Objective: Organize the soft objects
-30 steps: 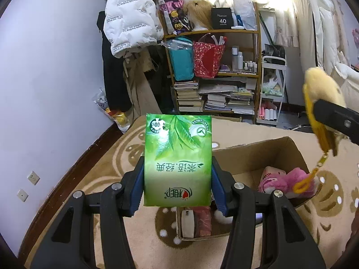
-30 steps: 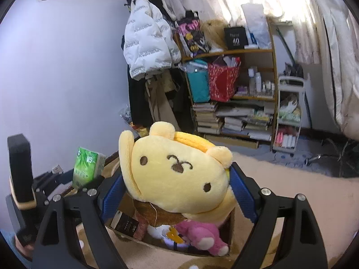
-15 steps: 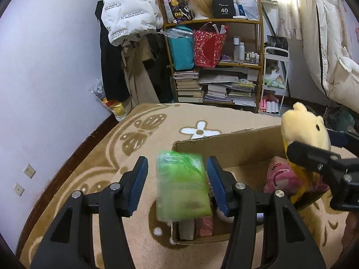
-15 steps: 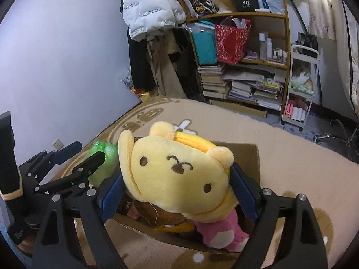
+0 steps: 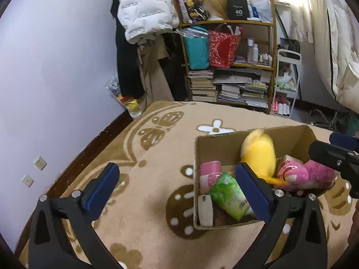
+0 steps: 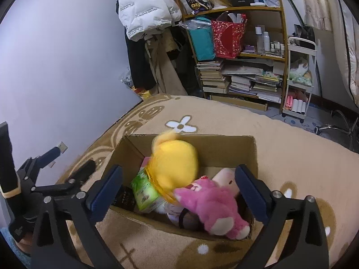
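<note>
The cardboard box (image 5: 251, 141) sits on the tan patterned rug (image 5: 157, 157) at the lower right of the left wrist view, and it is plainly the collecting place, since every soft thing in reach lies inside it. The left gripper (image 5: 177, 188) has just been opening and its fingers now stand spread wide with nothing between them; the green tissue pack (image 5: 230, 196) lies tilted in the near corner of the box, free of the pads. The right gripper (image 6: 179, 183) has likewise just been opening, its fingers wide and empty, and the yellow plush toy (image 6: 175, 163), blurred, is in the middle of the box, beside the pink plush toy (image 6: 213, 204) that leans on the near wall. Both grippers hang above the box, likely so that the things fall in rather than onto the rug. On the pack a small red logo shows but cannot be read. On the top shelf of the bookcase (image 5: 226, 23), at the top of the frame, a black box (image 5: 237, 9) bears "40".
</note>
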A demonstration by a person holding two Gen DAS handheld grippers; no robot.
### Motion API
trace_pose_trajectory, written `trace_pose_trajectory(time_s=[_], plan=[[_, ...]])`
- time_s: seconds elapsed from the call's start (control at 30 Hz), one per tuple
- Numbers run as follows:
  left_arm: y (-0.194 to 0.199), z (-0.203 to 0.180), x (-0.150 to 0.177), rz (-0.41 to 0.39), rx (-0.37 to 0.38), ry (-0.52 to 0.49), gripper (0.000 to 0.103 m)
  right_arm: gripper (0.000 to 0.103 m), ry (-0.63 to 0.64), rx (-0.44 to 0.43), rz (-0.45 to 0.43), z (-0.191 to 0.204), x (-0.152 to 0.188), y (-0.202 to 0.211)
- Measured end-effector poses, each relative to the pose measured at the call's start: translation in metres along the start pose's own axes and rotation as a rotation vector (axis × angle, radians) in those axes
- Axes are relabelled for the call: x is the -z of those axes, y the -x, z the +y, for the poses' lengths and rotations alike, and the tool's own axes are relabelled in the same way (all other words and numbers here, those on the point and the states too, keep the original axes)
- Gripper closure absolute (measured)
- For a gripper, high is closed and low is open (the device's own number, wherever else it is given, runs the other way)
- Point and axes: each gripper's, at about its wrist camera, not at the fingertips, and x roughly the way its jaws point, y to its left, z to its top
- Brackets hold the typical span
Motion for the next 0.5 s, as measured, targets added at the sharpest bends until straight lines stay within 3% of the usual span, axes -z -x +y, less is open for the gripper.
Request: trace_pose_trajectory(time_s=[0.5], plan=[[0.056, 0.021, -0.003, -0.012, -0.021, 0.014, 0.001, 0.000, 0.033, 0.015, -0.079, 0.014, 0.001, 0.055]])
